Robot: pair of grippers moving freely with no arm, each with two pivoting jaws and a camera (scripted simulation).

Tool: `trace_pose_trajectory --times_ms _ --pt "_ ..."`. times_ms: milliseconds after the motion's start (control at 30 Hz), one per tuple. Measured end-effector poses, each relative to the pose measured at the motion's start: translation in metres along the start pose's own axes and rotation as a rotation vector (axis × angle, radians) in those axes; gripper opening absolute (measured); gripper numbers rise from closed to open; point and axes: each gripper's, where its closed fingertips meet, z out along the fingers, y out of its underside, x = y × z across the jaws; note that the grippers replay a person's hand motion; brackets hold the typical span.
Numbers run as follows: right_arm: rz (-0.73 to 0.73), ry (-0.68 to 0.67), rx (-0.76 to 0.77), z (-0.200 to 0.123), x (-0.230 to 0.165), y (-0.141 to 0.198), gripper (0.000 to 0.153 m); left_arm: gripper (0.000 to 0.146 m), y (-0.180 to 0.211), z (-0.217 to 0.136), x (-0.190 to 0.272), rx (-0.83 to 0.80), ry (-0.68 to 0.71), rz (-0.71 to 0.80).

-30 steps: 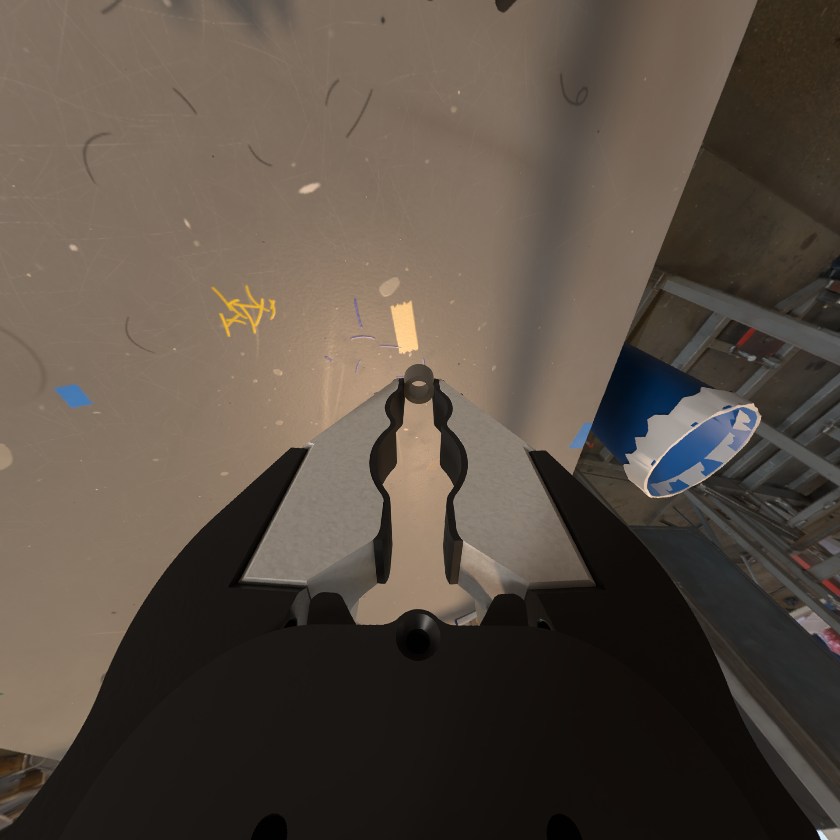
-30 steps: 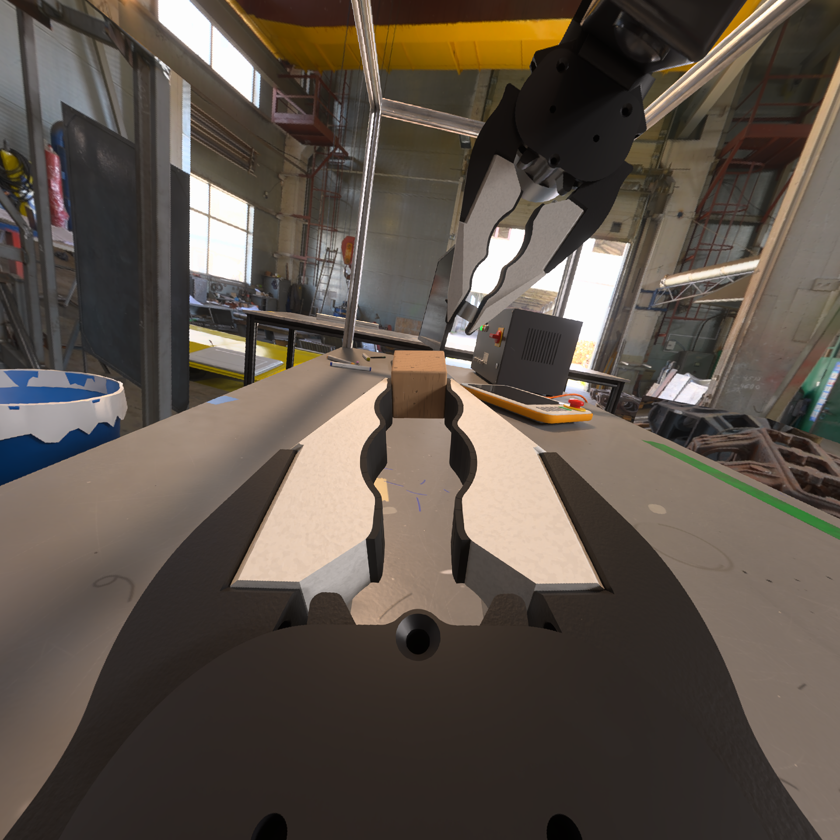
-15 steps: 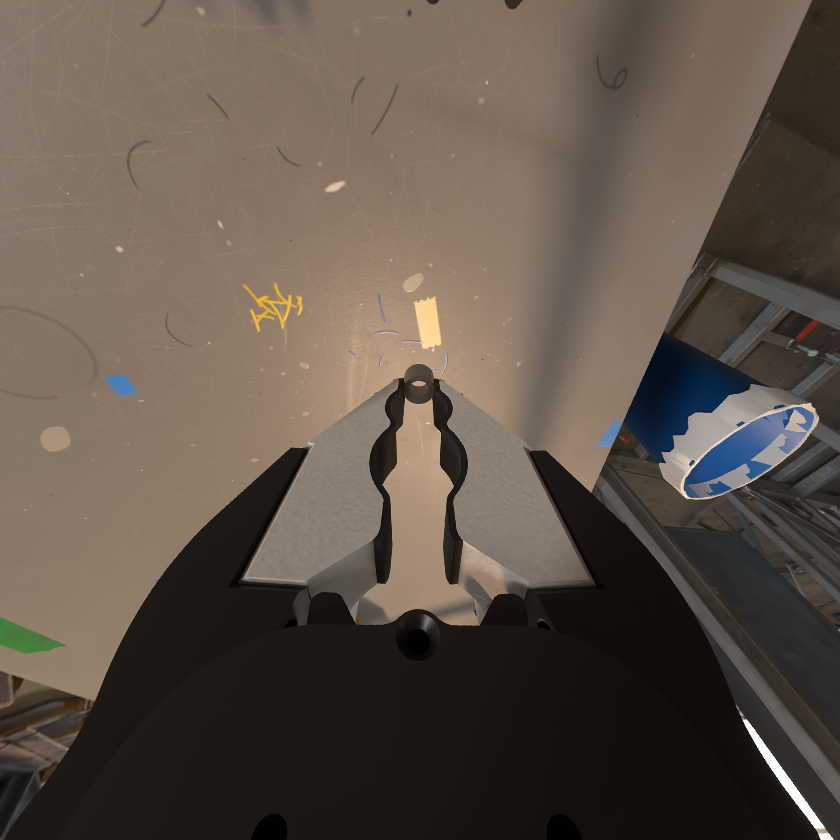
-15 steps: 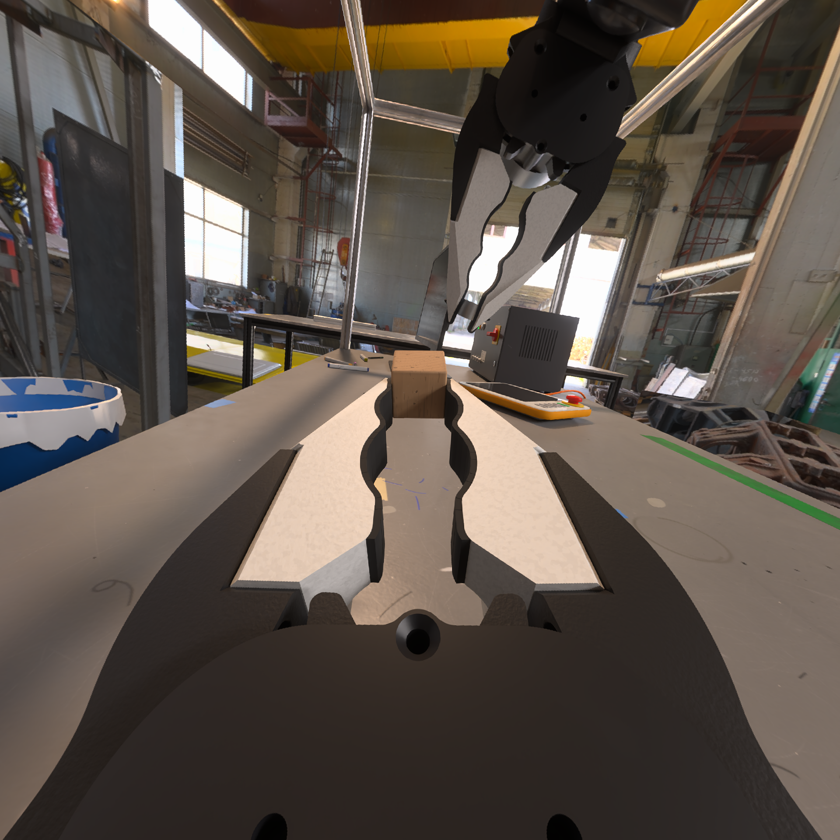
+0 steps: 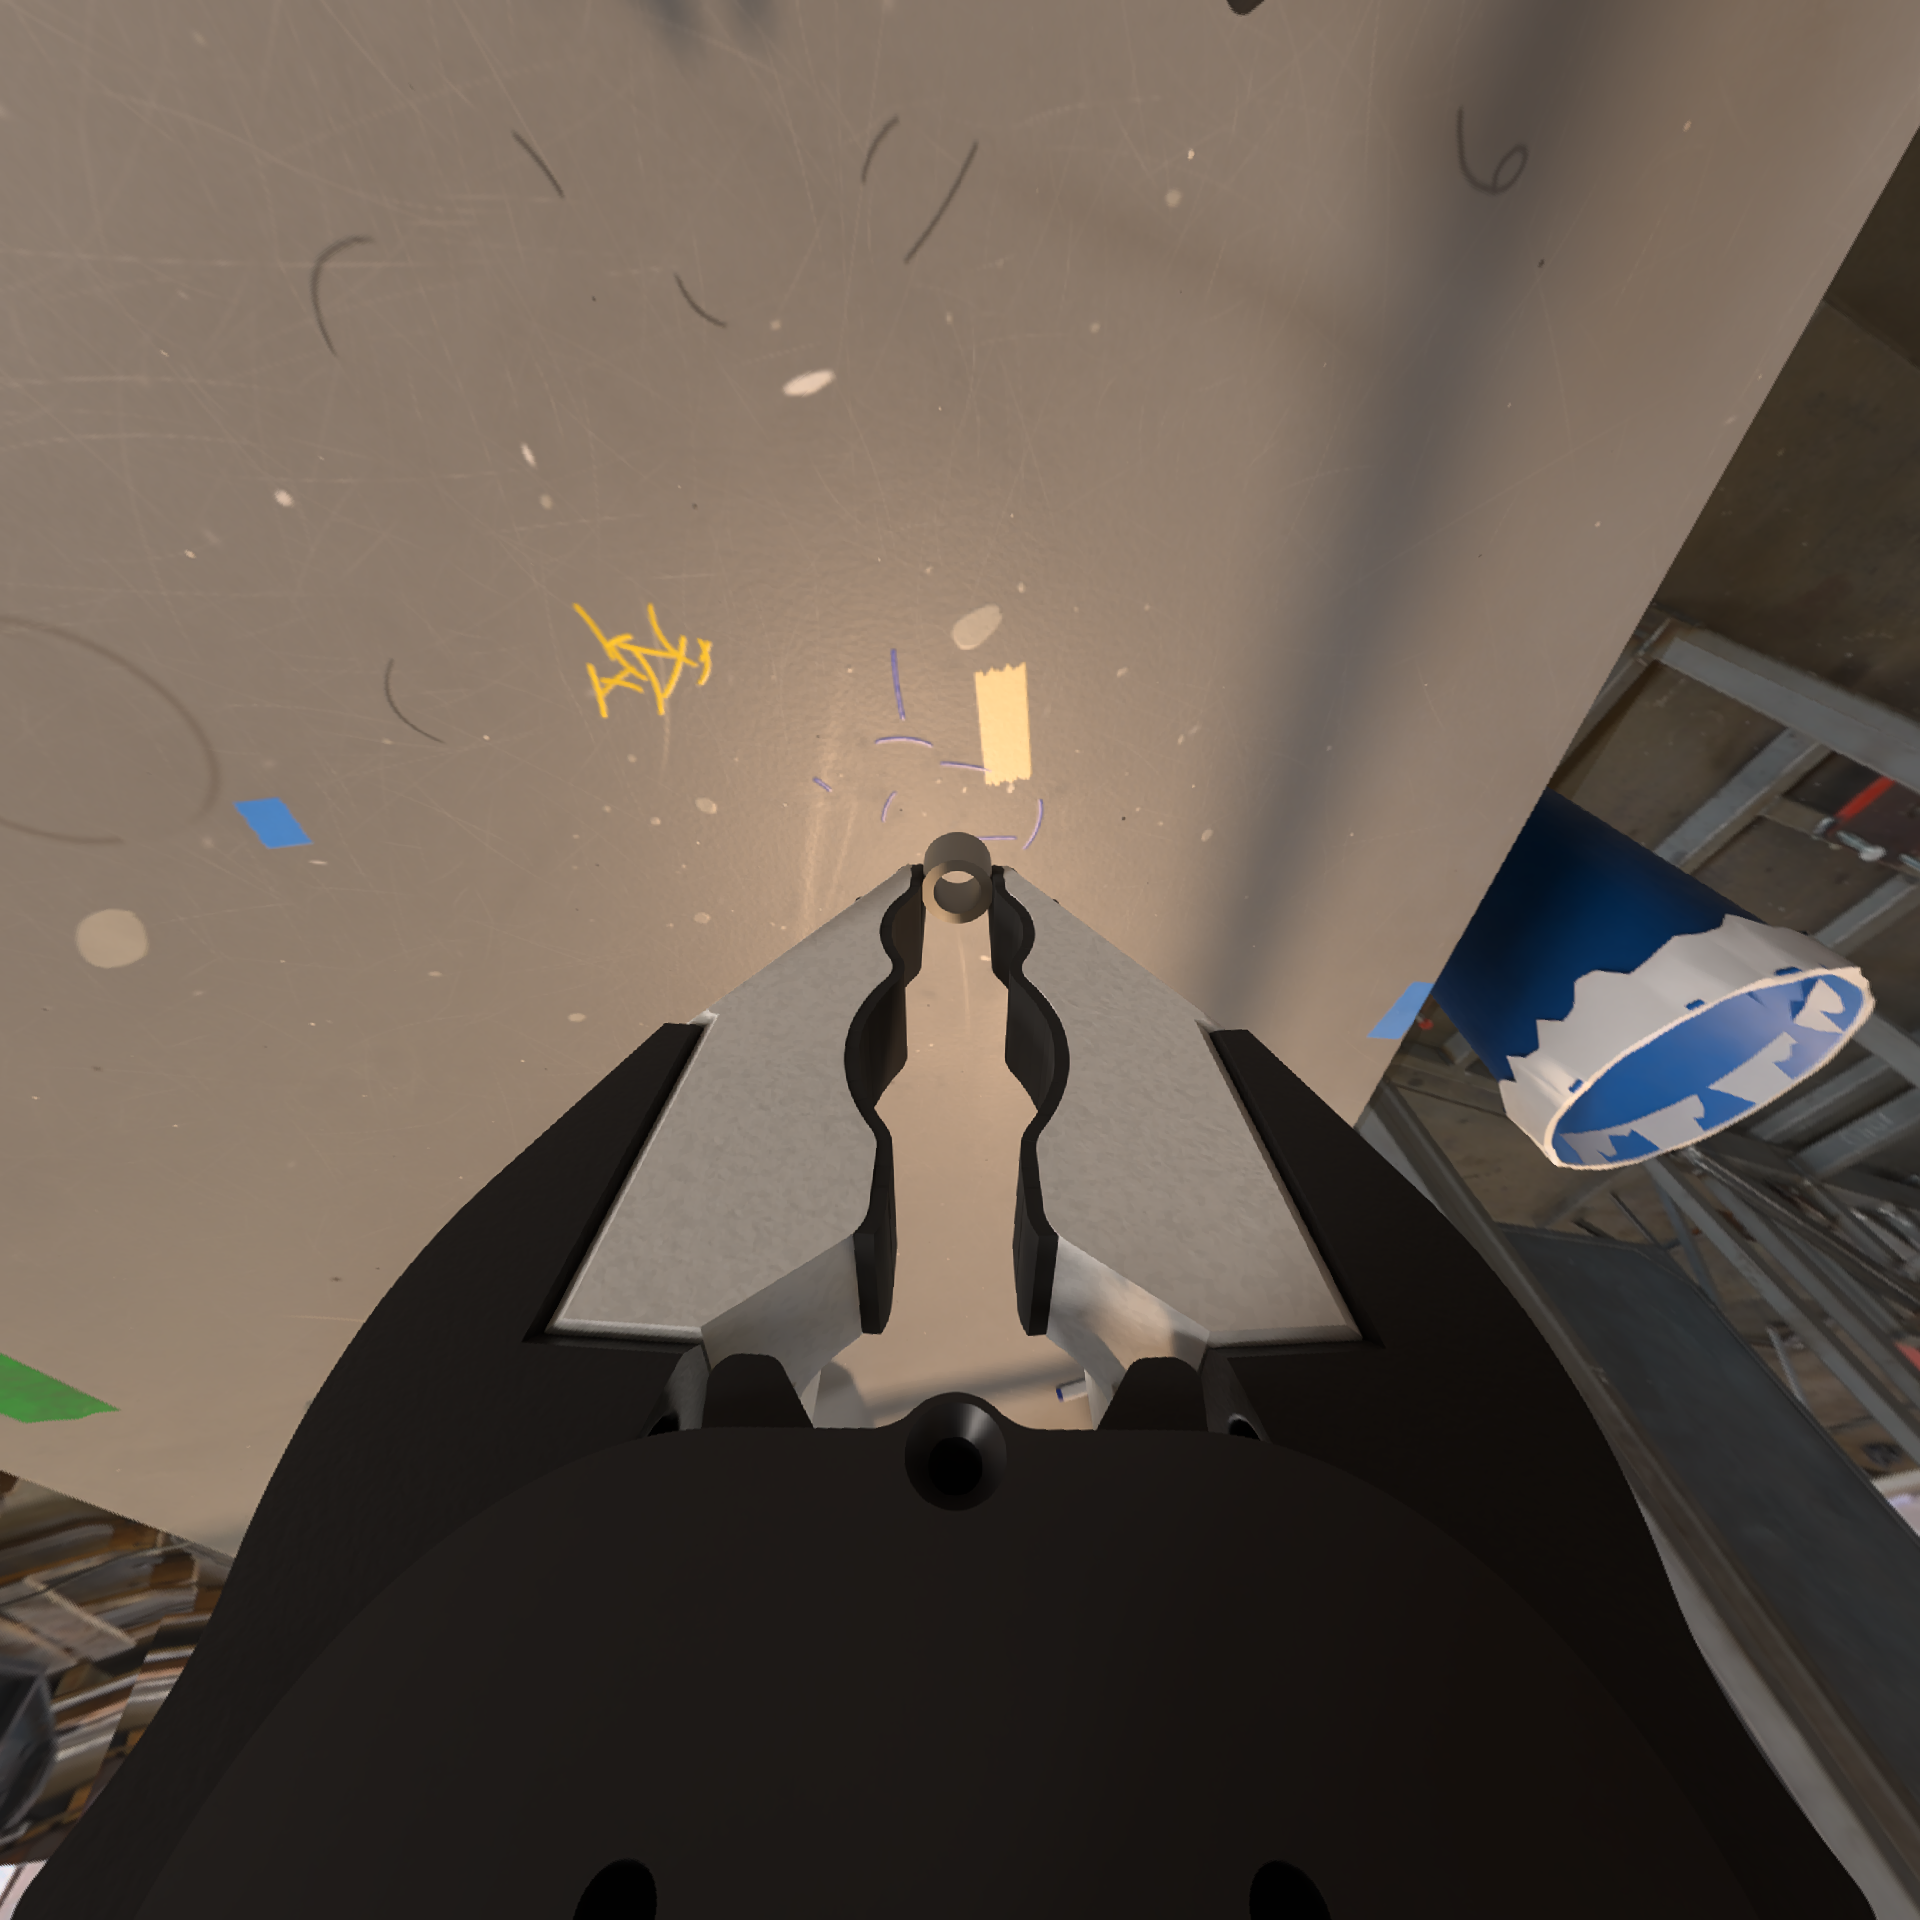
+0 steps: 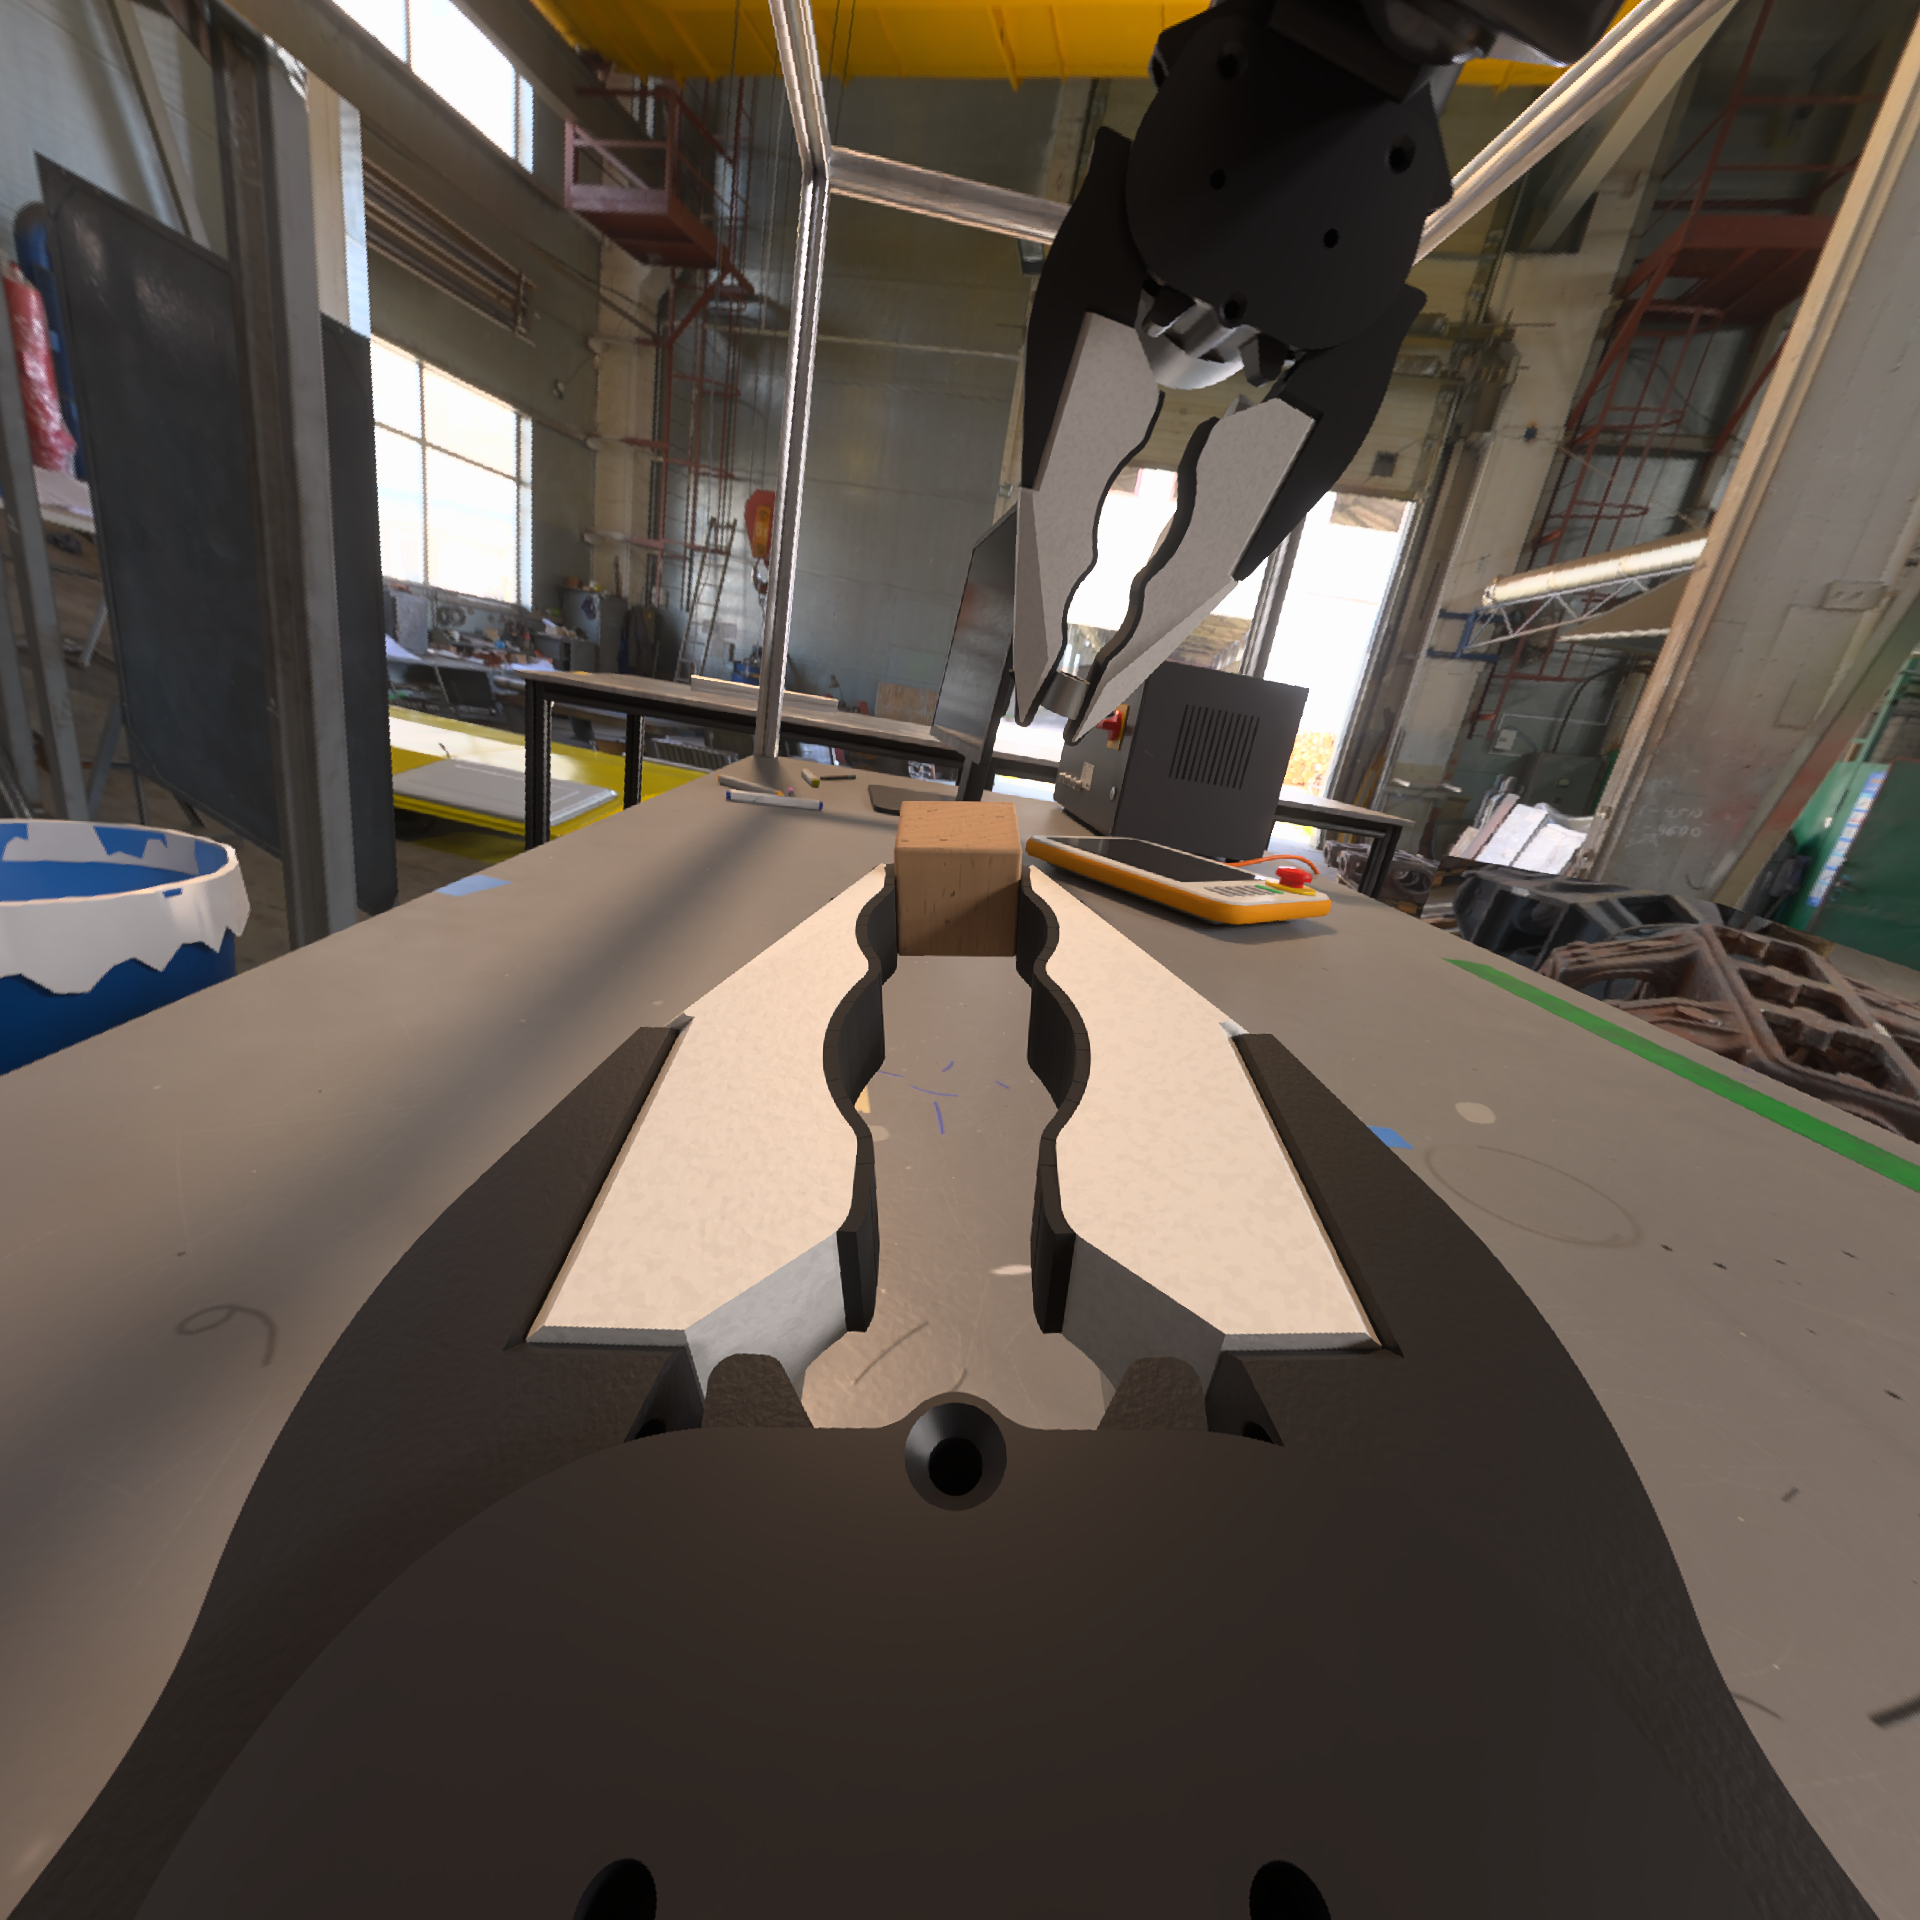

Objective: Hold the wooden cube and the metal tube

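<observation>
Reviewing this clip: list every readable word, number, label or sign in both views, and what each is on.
Nothing here reads as clear text.
Yellow scribble on the table: a scrawl, not legible.
Dark pen mark near the table's far edge: a loose curl, unclear.
Yellow handheld device: panel markings too small.
Pillar: faint marks, blurred.
Wooden cube, metal tube: unmarked.

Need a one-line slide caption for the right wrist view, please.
Right gripper shut on the wooden cube above the table; left gripper overhead holds the metal tube.
</observation>
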Motion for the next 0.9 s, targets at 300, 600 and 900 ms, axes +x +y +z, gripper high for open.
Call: trace_pose_trajectory --times_ms 300,600,900 --pt "-0.002 0.009 0.020 -0.002 0.001 -0.003 0.021 0.011 -0.002 0.001 -0.002 0.067 0.017 0.019" --pt "0.026 0.006 0.070 -0.005 0.002 -0.010 0.021 0.011 -0.008 0.003 0.001 0.169 0.085 0.000" --pt "0.008 0.003 0.009 -0.003 0.000 -0.001 0.021 0.011 -0.005 0.007 0.003 0.051 0.061 0.031"
